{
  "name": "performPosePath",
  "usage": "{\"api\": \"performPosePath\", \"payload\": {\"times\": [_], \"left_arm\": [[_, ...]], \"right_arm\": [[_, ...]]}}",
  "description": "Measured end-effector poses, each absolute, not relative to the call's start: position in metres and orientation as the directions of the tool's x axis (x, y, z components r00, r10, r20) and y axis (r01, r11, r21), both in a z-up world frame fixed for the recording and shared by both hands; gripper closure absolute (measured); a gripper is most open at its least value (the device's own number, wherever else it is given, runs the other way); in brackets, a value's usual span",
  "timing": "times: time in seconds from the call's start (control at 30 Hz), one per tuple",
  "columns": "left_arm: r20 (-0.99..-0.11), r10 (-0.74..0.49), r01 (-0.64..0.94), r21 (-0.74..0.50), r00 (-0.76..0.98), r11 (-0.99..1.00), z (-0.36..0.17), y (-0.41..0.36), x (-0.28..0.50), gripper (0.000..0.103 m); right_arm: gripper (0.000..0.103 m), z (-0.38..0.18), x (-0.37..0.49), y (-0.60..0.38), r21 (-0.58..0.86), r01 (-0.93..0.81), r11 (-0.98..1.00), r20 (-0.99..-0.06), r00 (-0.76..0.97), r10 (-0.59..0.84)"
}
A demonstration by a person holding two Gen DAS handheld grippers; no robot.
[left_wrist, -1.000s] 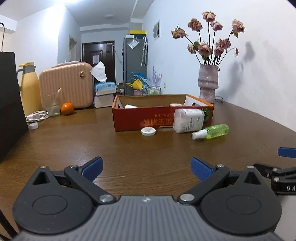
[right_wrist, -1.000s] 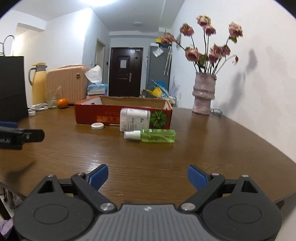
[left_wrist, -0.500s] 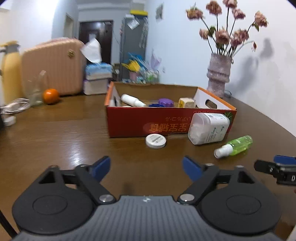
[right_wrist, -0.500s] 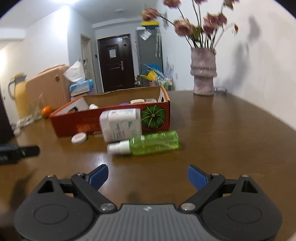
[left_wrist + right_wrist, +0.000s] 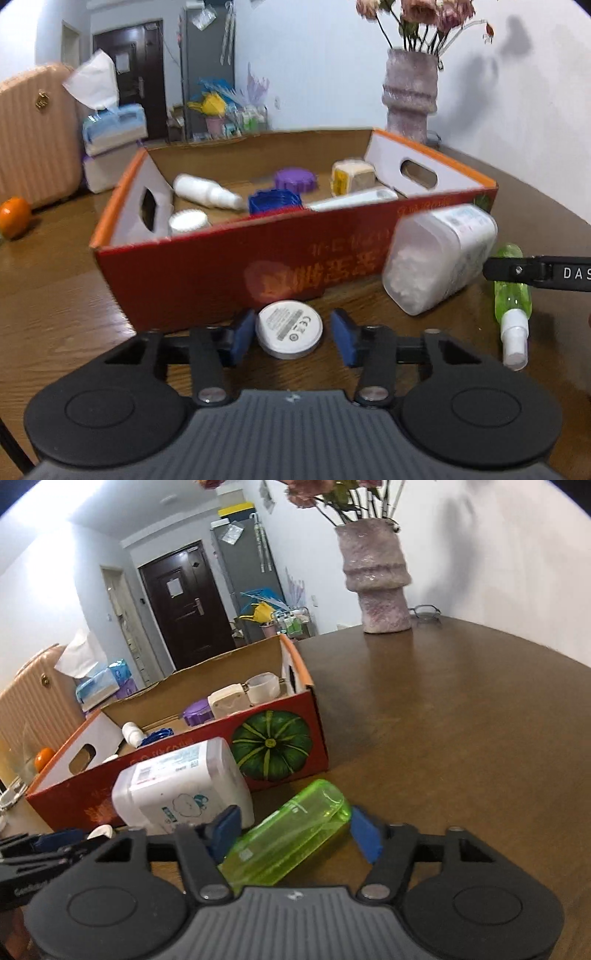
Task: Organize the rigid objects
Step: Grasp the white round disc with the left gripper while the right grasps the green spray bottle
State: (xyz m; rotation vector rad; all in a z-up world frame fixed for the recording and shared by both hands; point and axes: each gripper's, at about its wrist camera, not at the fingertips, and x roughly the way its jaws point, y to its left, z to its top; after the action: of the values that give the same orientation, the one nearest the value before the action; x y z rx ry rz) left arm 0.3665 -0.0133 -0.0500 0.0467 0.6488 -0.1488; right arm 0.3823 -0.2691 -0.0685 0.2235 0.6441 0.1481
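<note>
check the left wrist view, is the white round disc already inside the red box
No, the white round disc lies on the wooden table in front of the red box.

"DAS" on right tool (image 5: 539, 273), CE mark on white disc (image 5: 289, 328)

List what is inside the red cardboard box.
Inside the red box: a white spray bottle, white cap, blue lid, purple lid, a yellowish block and a white tube. The near wall hides the rest.
</note>
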Motion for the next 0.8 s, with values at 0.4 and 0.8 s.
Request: {"api": "performPosePath", "payload": {"times": [0.4, 0.8], "left_arm": [[-0.559, -0.128, 0.179, 0.036, 0.819, 0.983, -0.044, -0.034, 0.325, 0.063], [-0.485, -0.183, 0.175, -0.062, 0.855, 0.983, -0.014, -0.039, 0.207, 0.063]], "right_arm": [[0.073, -0.065, 0.369, -0.248, 0.139, -0.165, 0.977, -0.601, 0.769, 0.215], [0.073, -0.035, 0.288, -0.256, 0.111, -0.22, 0.969, -0.553, 0.797, 0.244]]}}
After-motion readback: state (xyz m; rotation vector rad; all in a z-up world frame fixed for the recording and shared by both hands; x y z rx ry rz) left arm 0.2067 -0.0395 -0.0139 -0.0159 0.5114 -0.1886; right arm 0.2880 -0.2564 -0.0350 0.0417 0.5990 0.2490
